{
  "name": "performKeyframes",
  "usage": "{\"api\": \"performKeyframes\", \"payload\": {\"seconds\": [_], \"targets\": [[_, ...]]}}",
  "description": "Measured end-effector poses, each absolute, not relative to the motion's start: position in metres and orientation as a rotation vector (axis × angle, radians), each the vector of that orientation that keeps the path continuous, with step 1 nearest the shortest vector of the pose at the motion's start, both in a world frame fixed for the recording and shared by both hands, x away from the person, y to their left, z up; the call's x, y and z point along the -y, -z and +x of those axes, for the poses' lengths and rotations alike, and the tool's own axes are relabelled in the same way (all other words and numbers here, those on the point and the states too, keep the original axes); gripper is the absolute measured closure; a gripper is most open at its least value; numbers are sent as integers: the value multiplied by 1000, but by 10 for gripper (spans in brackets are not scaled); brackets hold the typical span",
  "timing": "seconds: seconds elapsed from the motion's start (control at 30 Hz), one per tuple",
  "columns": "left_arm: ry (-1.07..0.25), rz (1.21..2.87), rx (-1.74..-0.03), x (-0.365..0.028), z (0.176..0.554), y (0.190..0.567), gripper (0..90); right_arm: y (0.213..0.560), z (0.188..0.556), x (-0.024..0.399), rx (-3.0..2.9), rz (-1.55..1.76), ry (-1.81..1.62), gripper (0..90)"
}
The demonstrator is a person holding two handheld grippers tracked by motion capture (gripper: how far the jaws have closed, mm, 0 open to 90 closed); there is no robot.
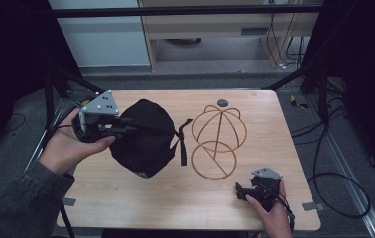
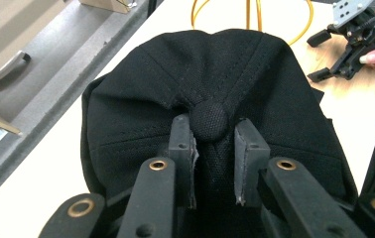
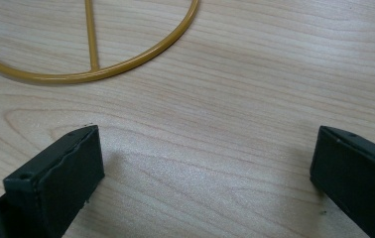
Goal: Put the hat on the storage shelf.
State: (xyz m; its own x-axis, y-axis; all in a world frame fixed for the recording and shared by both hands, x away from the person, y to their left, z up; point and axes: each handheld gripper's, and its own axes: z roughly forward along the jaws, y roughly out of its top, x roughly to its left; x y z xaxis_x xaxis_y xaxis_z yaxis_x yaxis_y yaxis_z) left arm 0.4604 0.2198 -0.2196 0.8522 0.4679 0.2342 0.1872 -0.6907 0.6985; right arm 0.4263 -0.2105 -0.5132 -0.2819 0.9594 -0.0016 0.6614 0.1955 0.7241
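Near right: right tool (image 1: pixel 243 191) resting on wooden counter (image 1: pixel 141 203), jaws spread wide apart. Mid left: left tool (image 2: pixel 214 148) clamped on crown of black cap (image 1: pixel 143 136), just behind its top button (image 2: pixel 209 120). Farther right: yellow wire cap frame (image 1: pixel 218 140), beside cap.
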Motion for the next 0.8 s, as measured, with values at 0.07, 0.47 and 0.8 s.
{"api": "performKeyframes", "payload": {"seconds": [0.07, 0.47, 0.8], "targets": [[-530, 2323, -470, -220, 459, 215, 735, 513, 426, 210, -2018, 1509, -863, 3], [-550, 2301, -486, -215, 465, 197, 737, 513, 427, 211, -2022, 1508, -867, 3], [-565, 2306, -443, -202, 461, 181, 738, 513, 427, 210, -2017, 1512, -864, 3]]}}
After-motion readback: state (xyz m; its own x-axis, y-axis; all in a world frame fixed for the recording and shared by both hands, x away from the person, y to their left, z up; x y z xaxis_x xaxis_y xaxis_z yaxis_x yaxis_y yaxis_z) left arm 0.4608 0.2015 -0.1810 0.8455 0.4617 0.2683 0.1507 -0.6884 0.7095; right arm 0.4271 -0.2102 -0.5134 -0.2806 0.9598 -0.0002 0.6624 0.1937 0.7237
